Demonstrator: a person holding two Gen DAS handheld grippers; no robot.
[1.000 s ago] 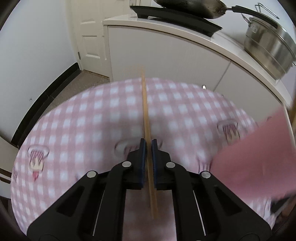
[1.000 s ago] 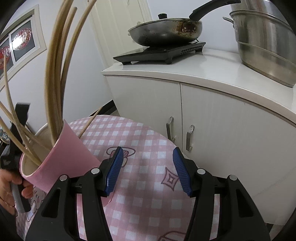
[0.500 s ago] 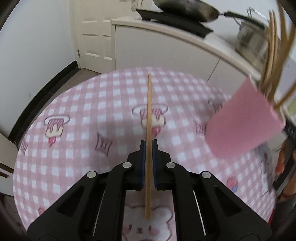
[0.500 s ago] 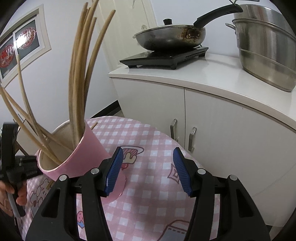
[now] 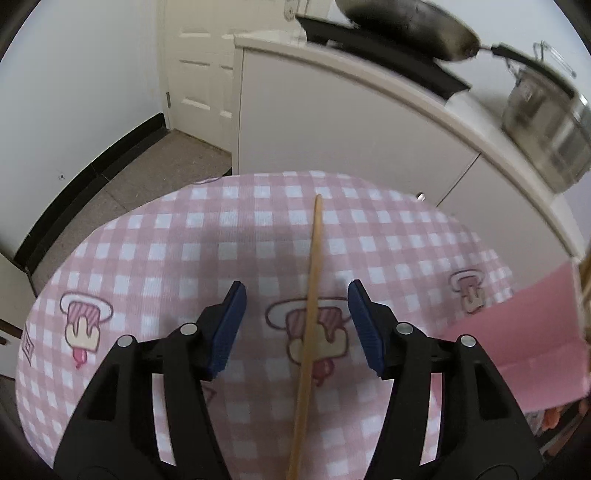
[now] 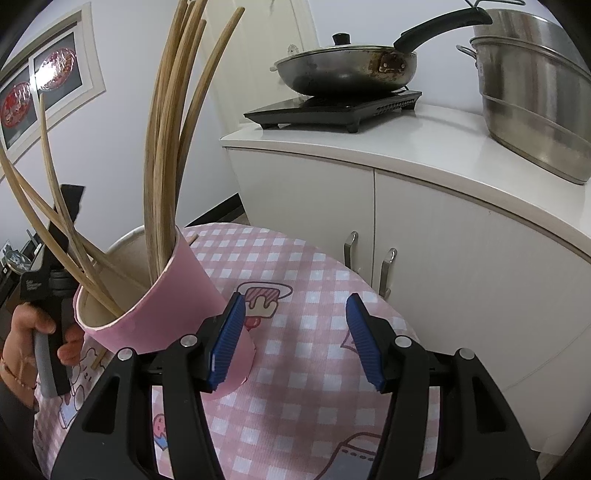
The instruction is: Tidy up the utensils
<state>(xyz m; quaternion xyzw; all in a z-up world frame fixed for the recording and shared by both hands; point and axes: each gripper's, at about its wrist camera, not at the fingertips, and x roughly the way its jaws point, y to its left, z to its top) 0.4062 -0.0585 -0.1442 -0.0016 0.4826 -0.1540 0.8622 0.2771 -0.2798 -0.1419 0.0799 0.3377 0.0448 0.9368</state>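
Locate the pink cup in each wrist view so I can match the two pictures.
Left wrist view: the pink cup shows only as a blurred pink side at the right edge, right of the open left claw.
Right wrist view: it stands left of centre, full of chopsticks, partly behind the right claw.
Shared landmark: the frying pan on the counter, also seen at top right.

White walls (image 5: 74, 92) meet a grey floor (image 5: 147, 177) at a black skirting, beside a white door (image 5: 199, 74). A white cabinet (image 6: 461, 240) bears a hob (image 6: 332, 110), pan (image 6: 343, 70) and steel pot (image 6: 535, 92).
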